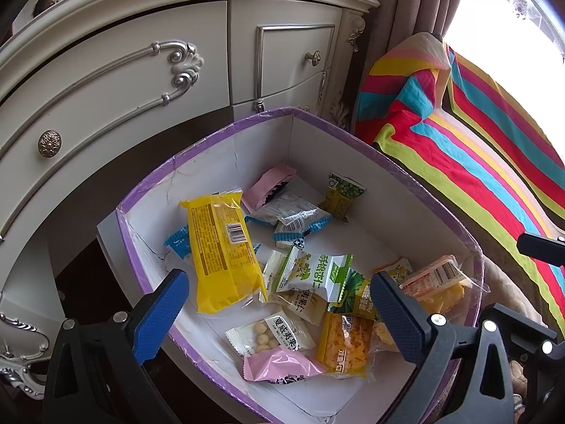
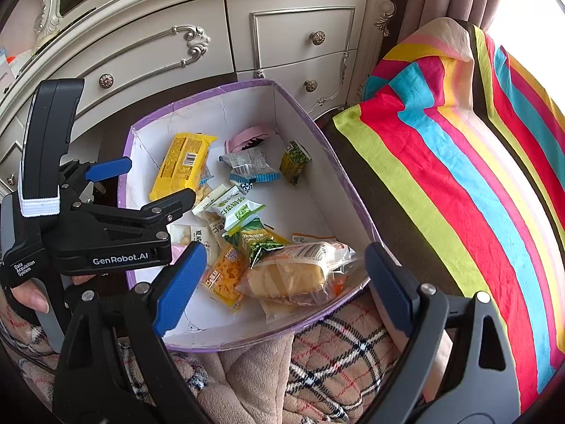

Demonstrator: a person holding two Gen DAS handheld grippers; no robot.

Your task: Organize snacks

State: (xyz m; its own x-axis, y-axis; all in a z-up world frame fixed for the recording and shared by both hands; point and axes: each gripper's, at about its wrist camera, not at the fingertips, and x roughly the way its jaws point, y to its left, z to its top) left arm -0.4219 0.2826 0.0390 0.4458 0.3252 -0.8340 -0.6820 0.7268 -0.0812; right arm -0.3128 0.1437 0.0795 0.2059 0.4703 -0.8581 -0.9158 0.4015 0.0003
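Observation:
A purple-rimmed white box (image 1: 247, 130) (image 2: 317, 134) holds several snack packets: a long yellow pack (image 1: 222, 247) (image 2: 182, 164), a pink packet (image 1: 272, 183), a green pea packet (image 1: 340, 194) (image 2: 295, 160), a clear bag of yellow cake (image 2: 296, 272) (image 1: 438, 281) and others. My left gripper (image 1: 279, 314) is open and empty above the box's near-left part; it also shows in the right wrist view (image 2: 152, 183). My right gripper (image 2: 282, 282) is open and empty over the box's near edge, above the cake bag.
A cream dresser (image 1: 141, 81) (image 2: 212, 35) with drawers and knobs stands behind the box. A striped bright cloth (image 1: 476, 162) (image 2: 459, 162) lies to the right. A plaid blanket (image 2: 335, 349) lies under the box's near side. Curtains hang at the back right.

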